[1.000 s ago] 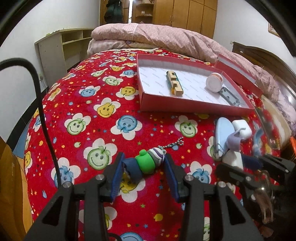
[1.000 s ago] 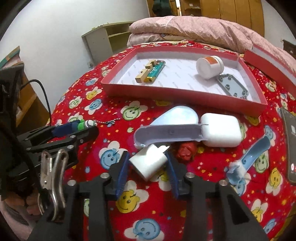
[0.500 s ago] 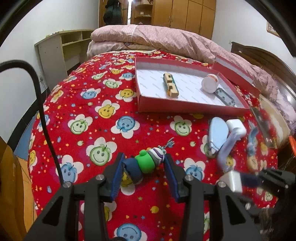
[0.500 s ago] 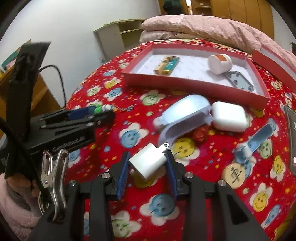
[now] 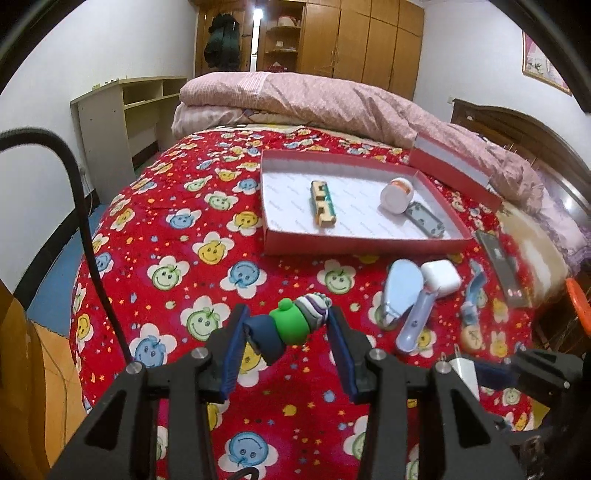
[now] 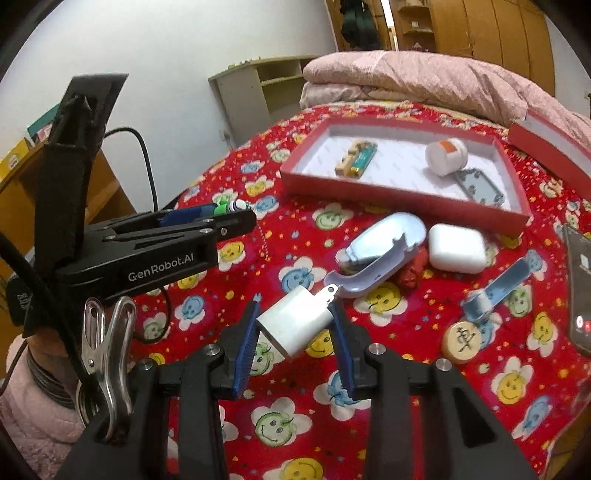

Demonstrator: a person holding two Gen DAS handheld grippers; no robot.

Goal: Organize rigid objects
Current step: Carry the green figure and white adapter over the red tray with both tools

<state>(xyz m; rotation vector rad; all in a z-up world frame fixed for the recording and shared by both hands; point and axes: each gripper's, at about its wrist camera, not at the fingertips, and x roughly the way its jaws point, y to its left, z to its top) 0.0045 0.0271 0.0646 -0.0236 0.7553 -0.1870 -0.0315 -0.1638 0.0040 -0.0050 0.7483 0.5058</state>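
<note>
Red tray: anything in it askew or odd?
The white jar lies tipped on its side in the red tray, touching the grey plate. The wooden block piece lies flat at a slant. Nothing is spilled or visibly damaged.

Even indoor light fills both views, the brightest spot being a glaring white lamp [image 5: 258, 14] by the tall wooden wardrobe [image 5: 354, 40]. Shadows on the red smiley-flower bedspread [image 5: 177, 236] are soft. Fisheye bending curves the edges into black corners. Distant detail looks slightly soft, perhaps from motion.
</note>
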